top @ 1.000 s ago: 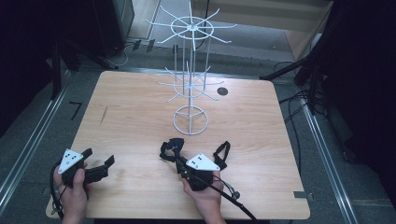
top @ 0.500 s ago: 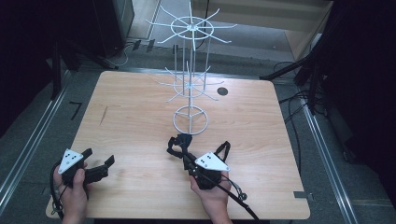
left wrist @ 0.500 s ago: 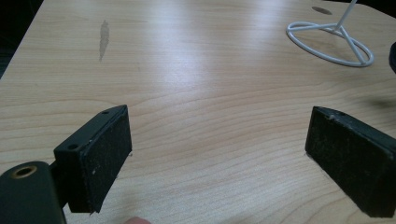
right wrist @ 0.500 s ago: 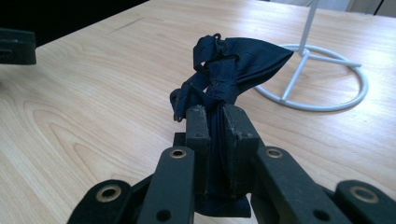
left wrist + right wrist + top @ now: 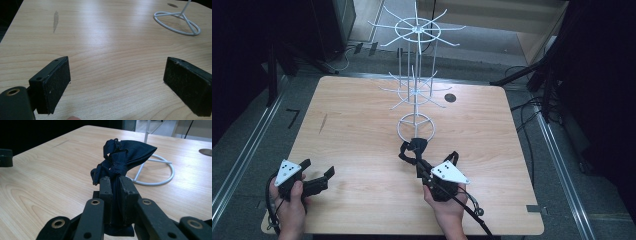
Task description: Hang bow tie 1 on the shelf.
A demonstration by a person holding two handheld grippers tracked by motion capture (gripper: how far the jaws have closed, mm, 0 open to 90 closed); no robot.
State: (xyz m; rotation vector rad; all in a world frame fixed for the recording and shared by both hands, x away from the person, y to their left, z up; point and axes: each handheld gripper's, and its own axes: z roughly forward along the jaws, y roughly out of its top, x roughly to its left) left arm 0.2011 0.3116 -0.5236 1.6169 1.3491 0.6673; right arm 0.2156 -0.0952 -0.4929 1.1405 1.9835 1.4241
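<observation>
My right gripper [image 5: 416,161] [image 5: 115,187] is shut on a dark navy bow tie [image 5: 120,160] [image 5: 413,149], lifted just above the wooden table and close in front of the ring base [image 5: 416,127] [image 5: 156,171] of a white wire display stand [image 5: 414,60]. The cloth bunches up above the pads. My left gripper [image 5: 318,175] [image 5: 116,82] stands open near the front left of the table, low over bare wood, with nothing between its pads [image 5: 56,82].
The stand has thin wire hooks at two levels, spreading over the table's back middle. A round cable hole [image 5: 450,98] sits behind the stand at the right. A cable [image 5: 467,212] trails from the right gripper toward the front edge. Dark floor and rails surround the table [image 5: 357,130].
My right gripper has carried the bow tie up and toward the stand's ring base. The left gripper has stayed where it was.
</observation>
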